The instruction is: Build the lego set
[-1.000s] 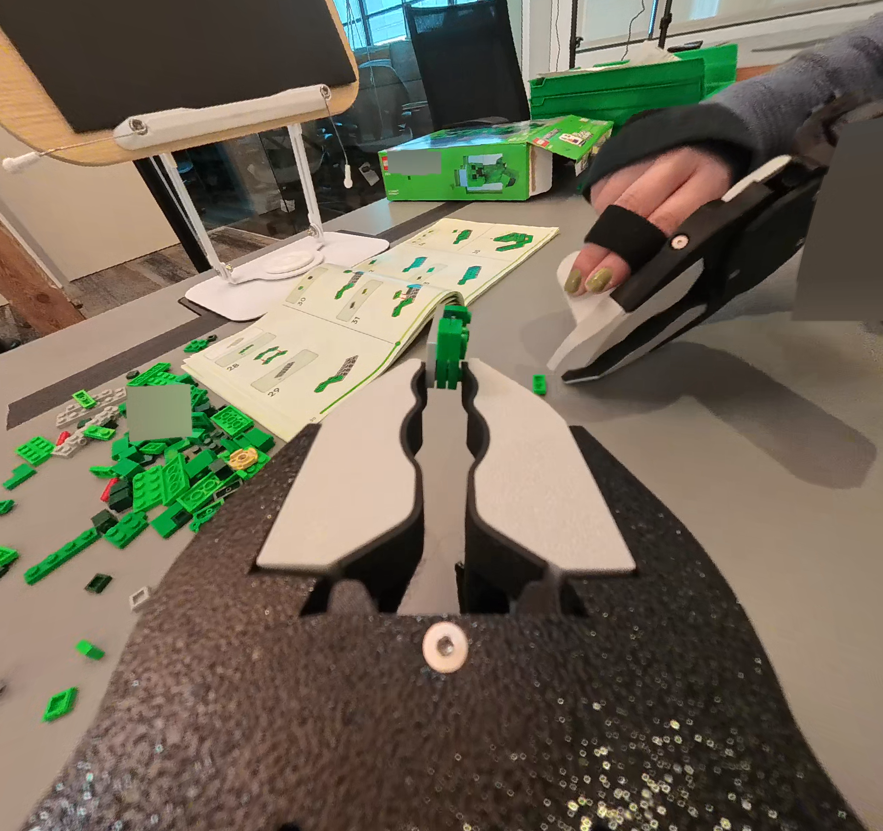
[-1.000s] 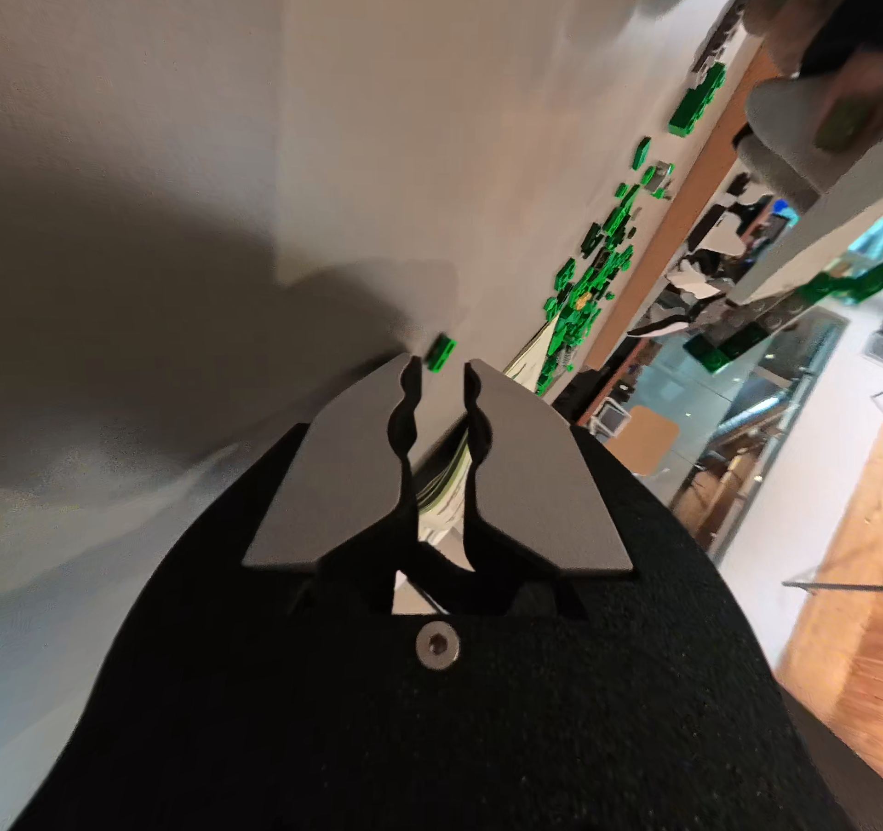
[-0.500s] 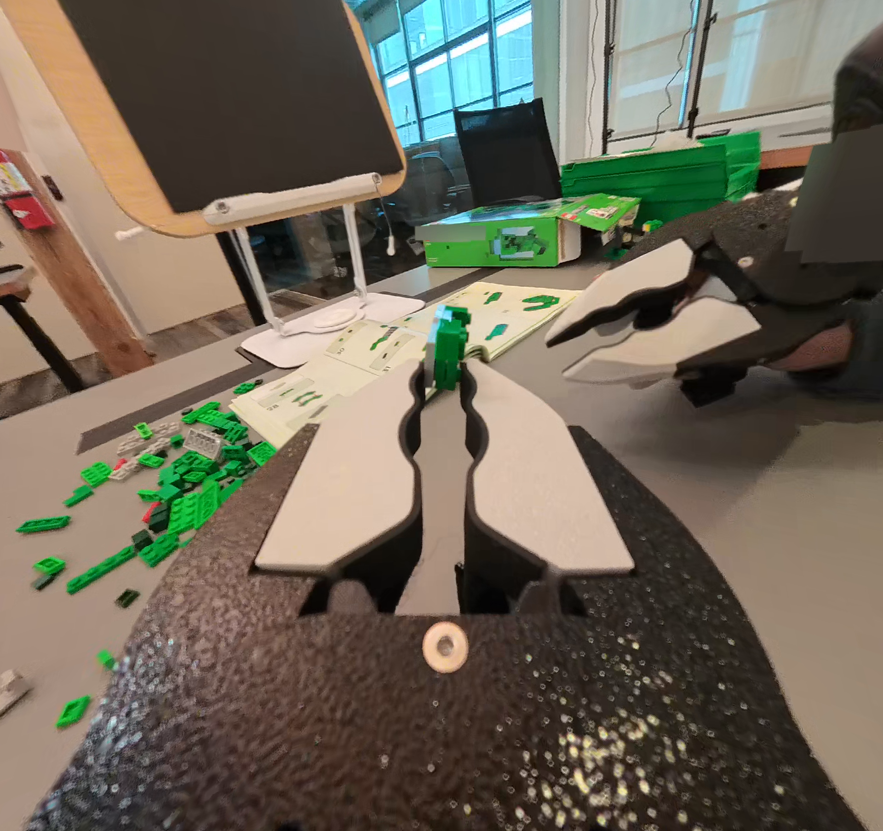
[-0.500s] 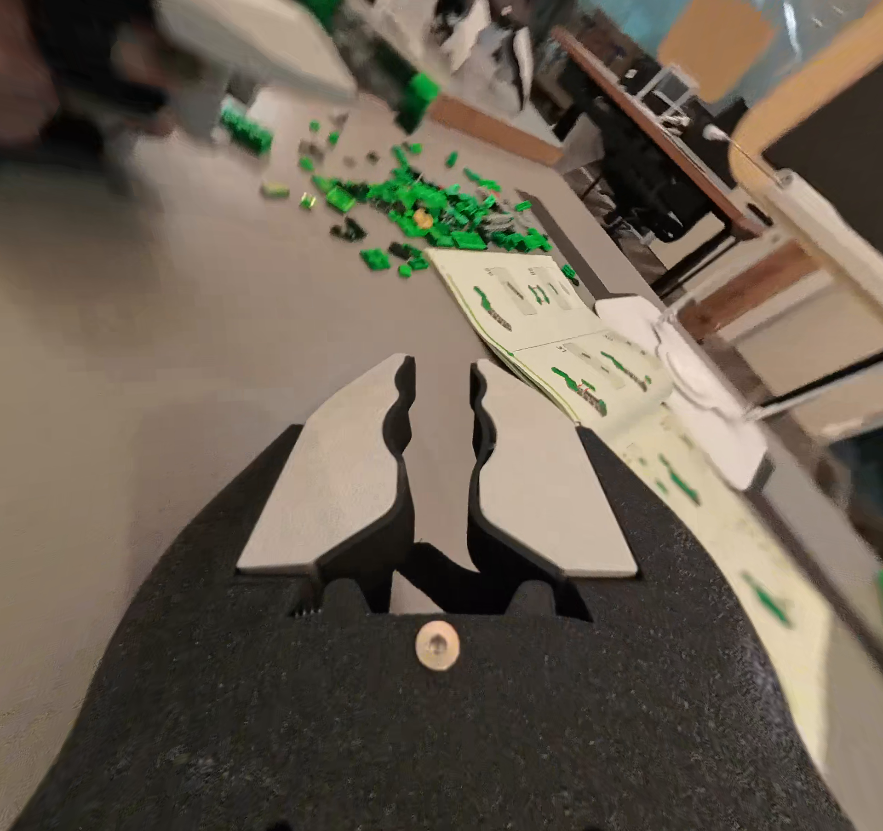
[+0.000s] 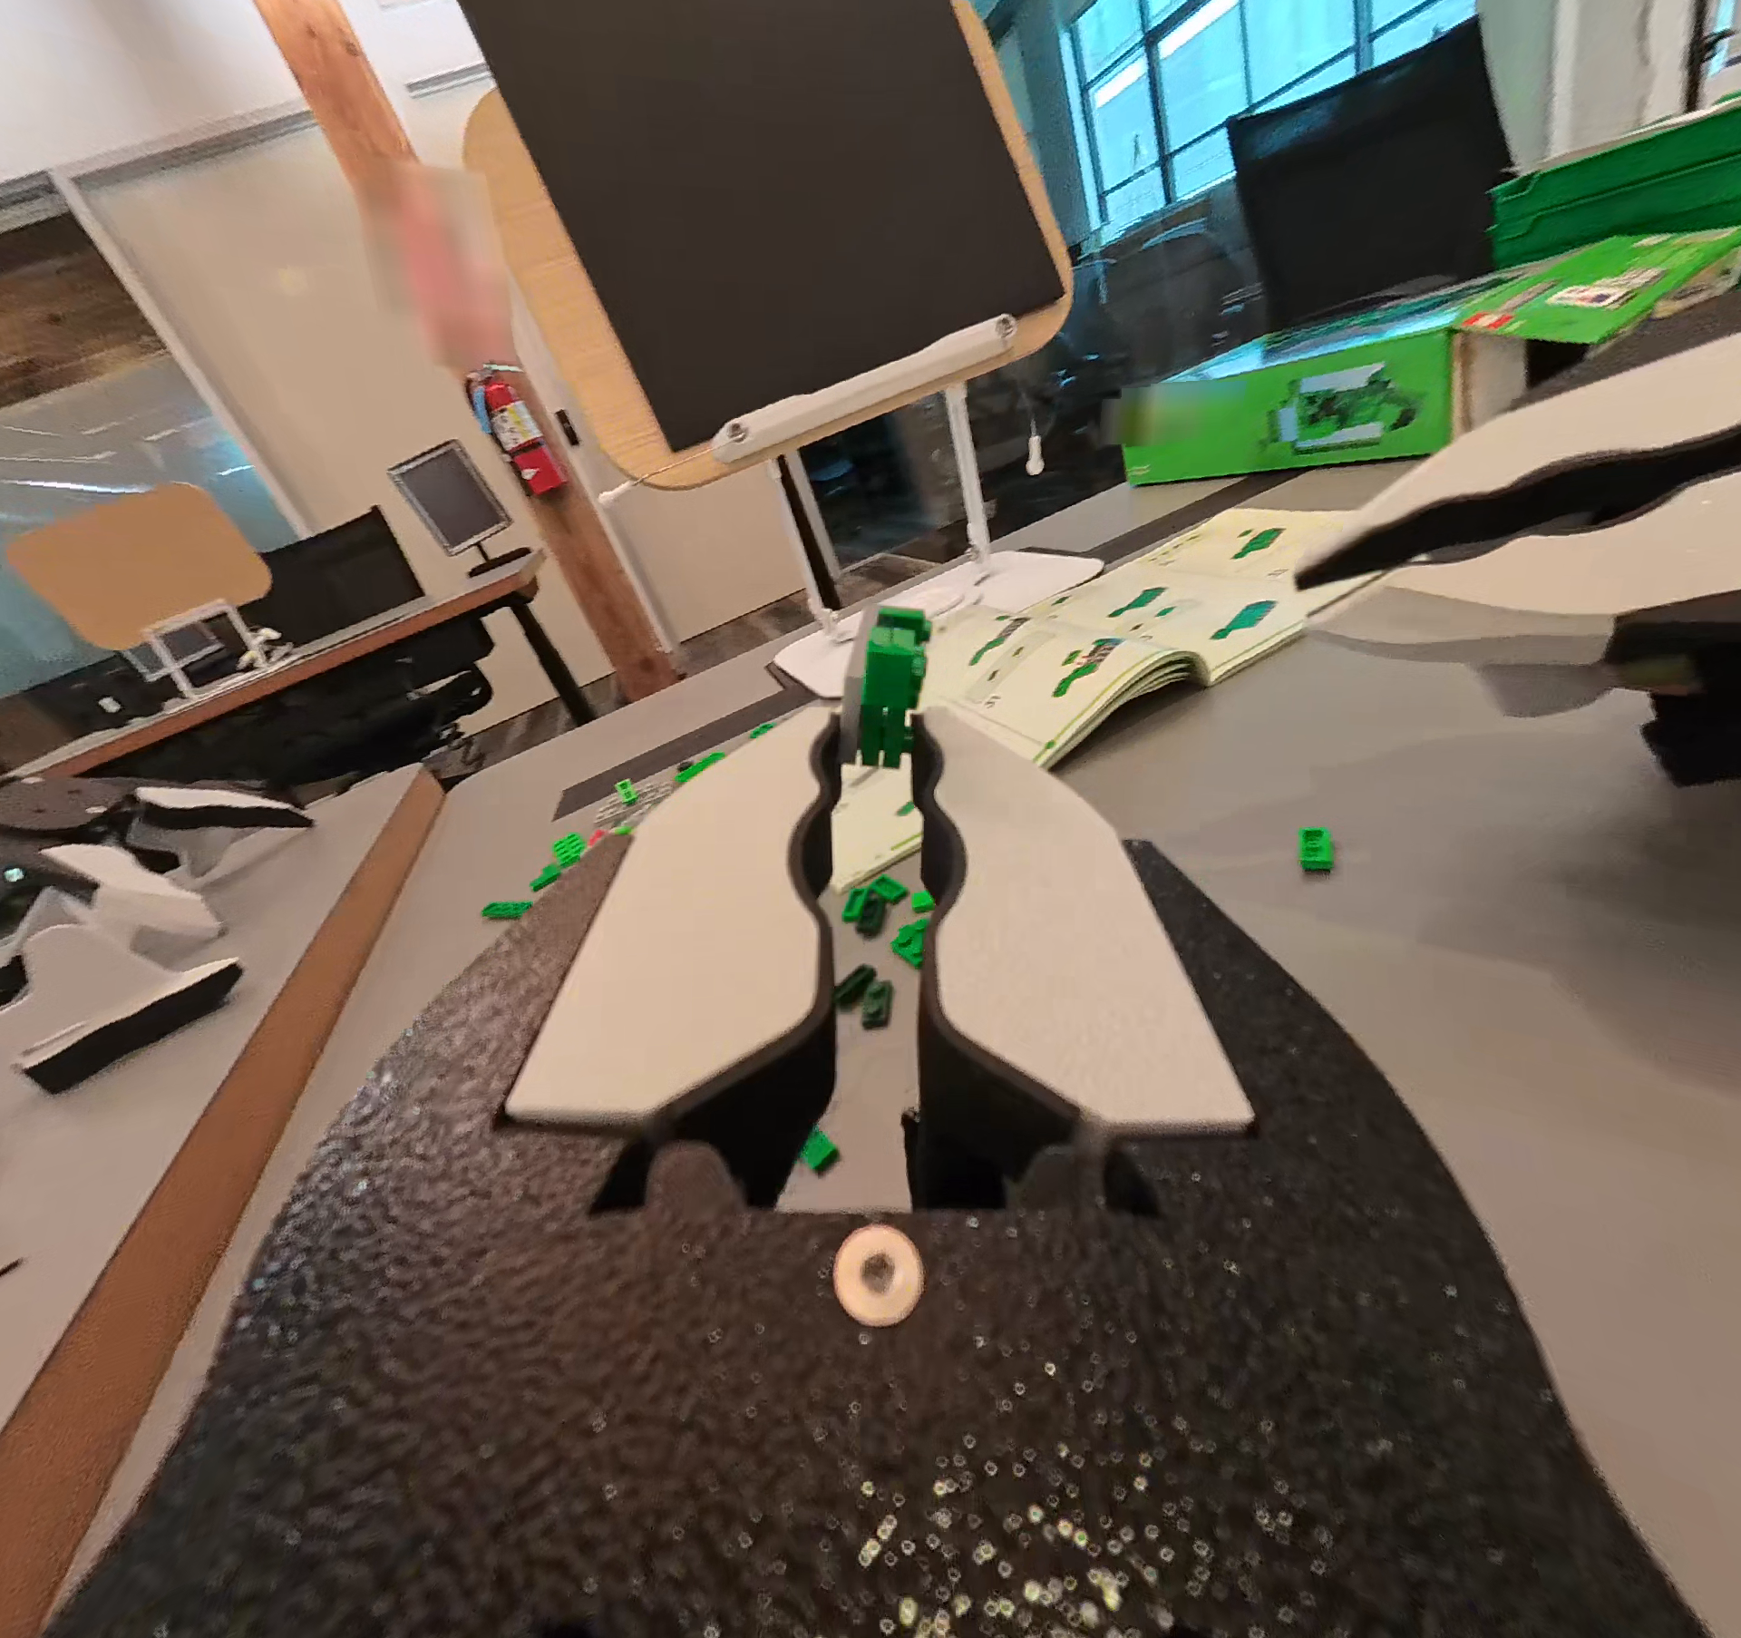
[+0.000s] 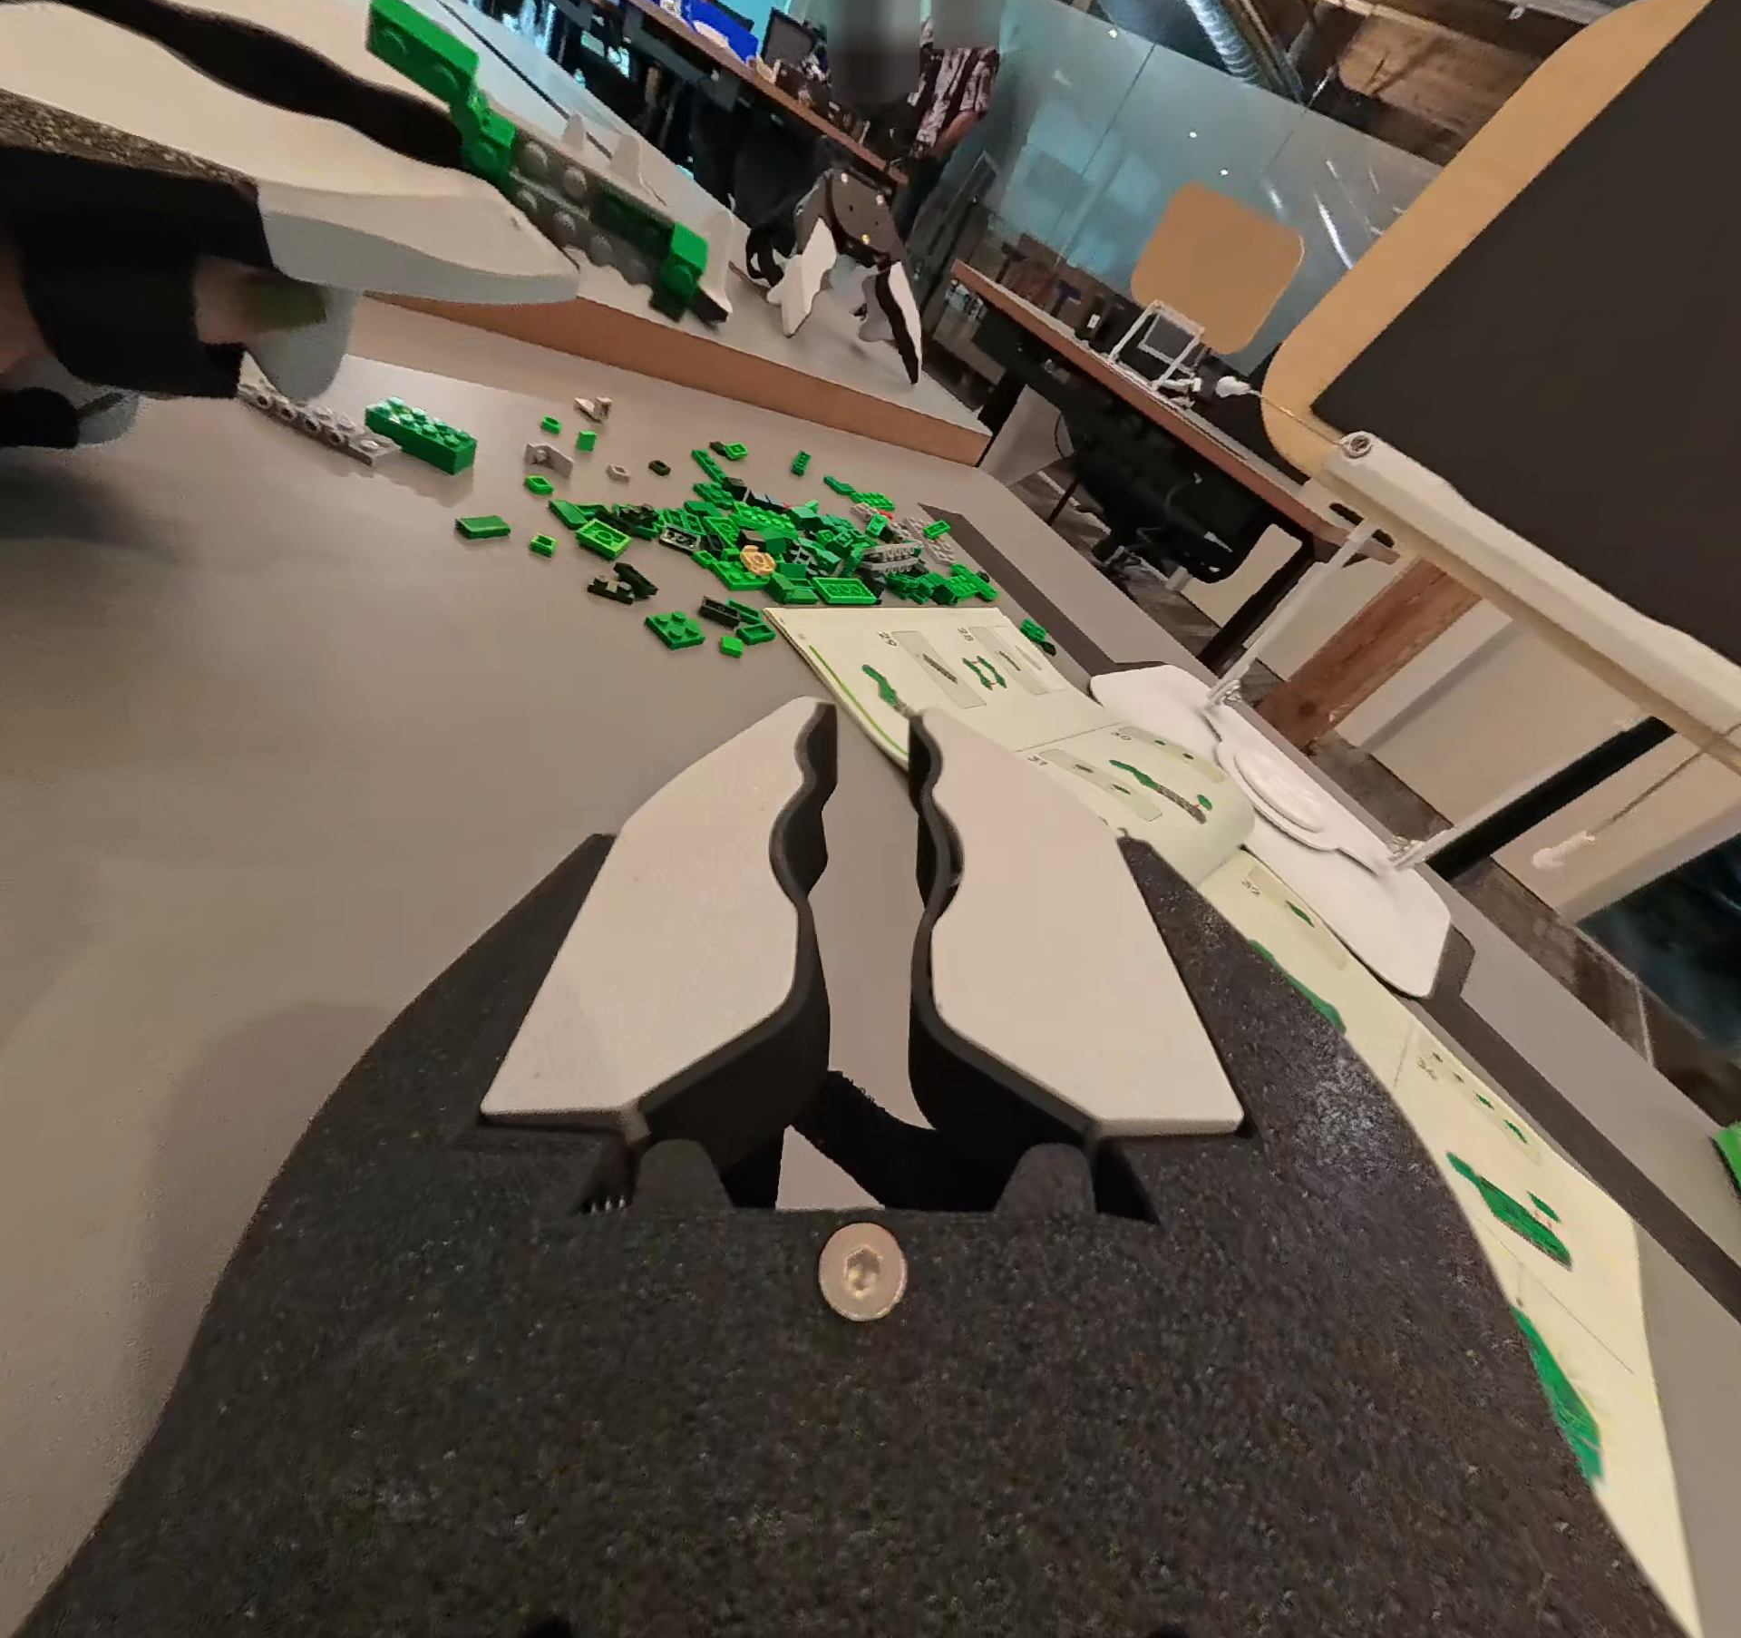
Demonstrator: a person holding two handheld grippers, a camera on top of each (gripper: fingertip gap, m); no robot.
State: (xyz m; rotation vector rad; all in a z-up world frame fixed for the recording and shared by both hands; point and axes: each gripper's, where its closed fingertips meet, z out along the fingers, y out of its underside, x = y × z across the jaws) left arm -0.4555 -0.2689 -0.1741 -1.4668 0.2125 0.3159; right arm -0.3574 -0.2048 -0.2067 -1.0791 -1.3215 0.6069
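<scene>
With left tongs (image 5: 874, 731) pinching the green-grey lego assembly (image 5: 886, 683) aloft over the tabletop (image 5: 1413, 980), keep it steady; right tongs (image 6: 871, 726), slightly parted and empty, should fetch from the loose brick pile (image 6: 763, 547).

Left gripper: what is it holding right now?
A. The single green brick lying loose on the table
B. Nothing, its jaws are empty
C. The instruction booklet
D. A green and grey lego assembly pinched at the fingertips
D: the left gripper is shut on the green and grey lego assembly, which sticks out past its fingertips in both views; the instruction booklet and the single green brick lie apart on the table.
</scene>
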